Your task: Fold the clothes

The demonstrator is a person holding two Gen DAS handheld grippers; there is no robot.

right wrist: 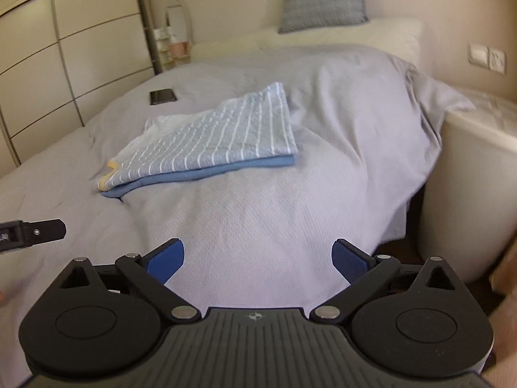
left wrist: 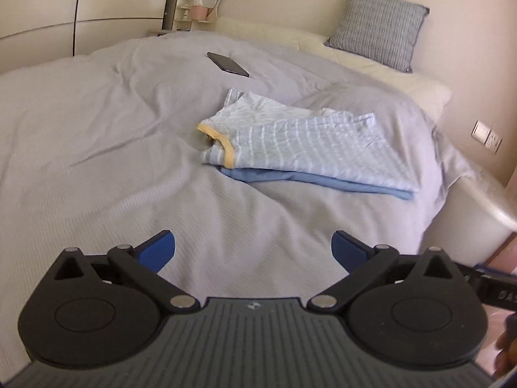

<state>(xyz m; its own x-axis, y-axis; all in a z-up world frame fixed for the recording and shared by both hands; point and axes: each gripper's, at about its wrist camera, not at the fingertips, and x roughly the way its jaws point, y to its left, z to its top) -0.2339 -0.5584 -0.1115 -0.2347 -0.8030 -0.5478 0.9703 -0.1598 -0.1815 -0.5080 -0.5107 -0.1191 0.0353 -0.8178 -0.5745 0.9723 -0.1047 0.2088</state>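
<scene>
While both grippers hang low over the near part of the bed, neither one has hold of anything. Nearest to us, the left gripper (left wrist: 253, 248) has its 2 blue fingers spread wide, with only gray blanket (left wrist: 97, 168) showing in the gap. The right gripper (right wrist: 258, 255) is spread wide too, and it is bare as well.

A bit farther out, on the blanket, lies the striped shirt (left wrist: 300, 144). It is folded flat, with a yellow collar at one end, and it rests on top of a plain blue cloth (left wrist: 323, 179) that also looks folded. Both grippers are well apart from this little pile.

Past the pile, a dark phone (left wrist: 227, 64) lies on the blanket. Farthest away, a gray pillow (left wrist: 376, 27) leans on the wall.

It looks like the folding of this shirt is done, or almost done. Next, I think the grippers would reach in to tidy the pile, or go find another piece to fold. No unfolded clothes show here.
</scene>
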